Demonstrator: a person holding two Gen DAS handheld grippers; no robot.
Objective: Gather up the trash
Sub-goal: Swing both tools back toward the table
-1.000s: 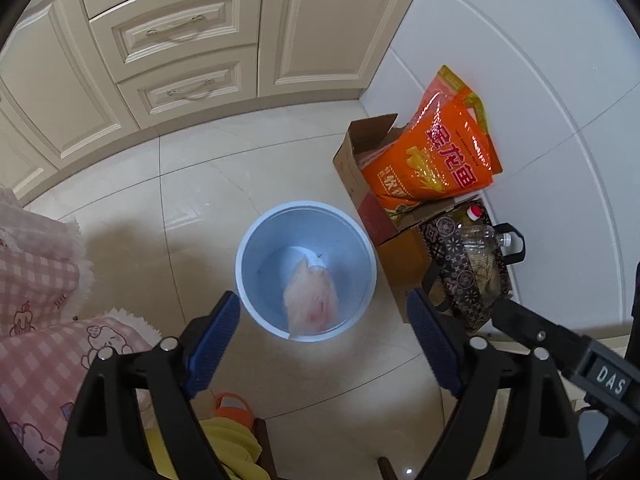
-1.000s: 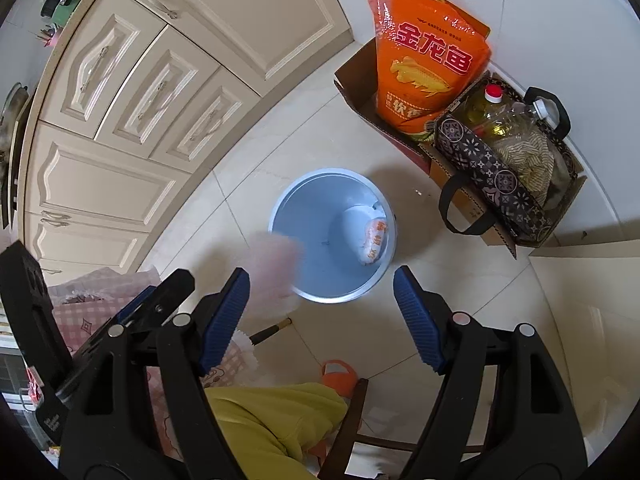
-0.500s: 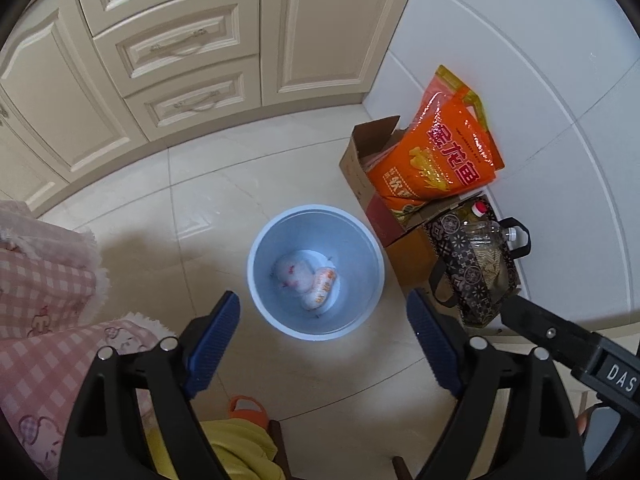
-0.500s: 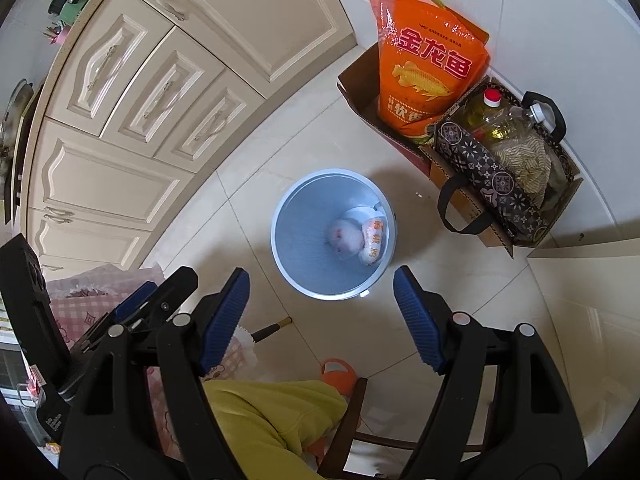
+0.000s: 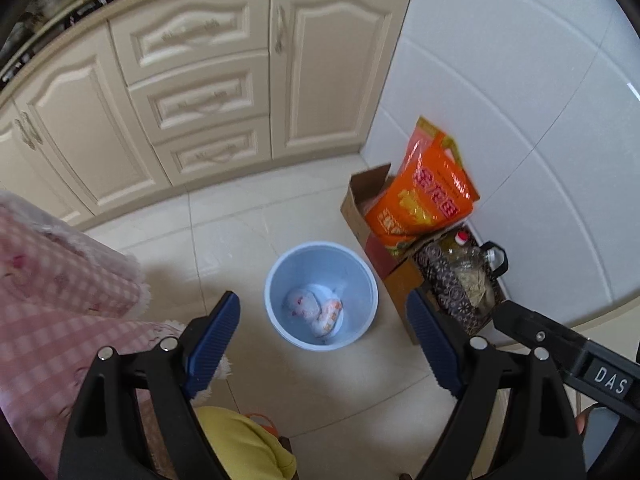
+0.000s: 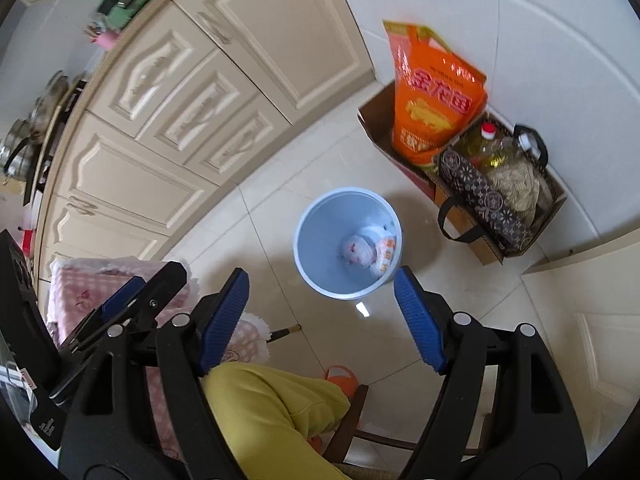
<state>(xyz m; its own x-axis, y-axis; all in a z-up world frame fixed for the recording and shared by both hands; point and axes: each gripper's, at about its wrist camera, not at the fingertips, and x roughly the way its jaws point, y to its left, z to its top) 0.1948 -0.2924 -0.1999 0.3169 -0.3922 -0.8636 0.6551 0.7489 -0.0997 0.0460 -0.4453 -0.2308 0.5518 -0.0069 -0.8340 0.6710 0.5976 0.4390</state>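
Both tongs, left (image 5: 322, 336) and right (image 6: 320, 312), stood wide and empty above the blue bin (image 5: 370, 280); two wrappers, probably, lay inside (image 5: 316, 308). Next: hunt remaining trash.

Floor (image 5: 320, 392): glossy cream tile. Bin (image 5: 362, 312): smooth blue plastic. Trash (image 5: 304, 304): crinkled plastic wrap. Box (image 5: 360, 200): matt cardboard. Sack (image 5: 424, 204): shiny orange plastic. Tablecloth (image 5: 60, 300): pink checked cloth. Pads (image 6: 222, 316): ribbed blue.
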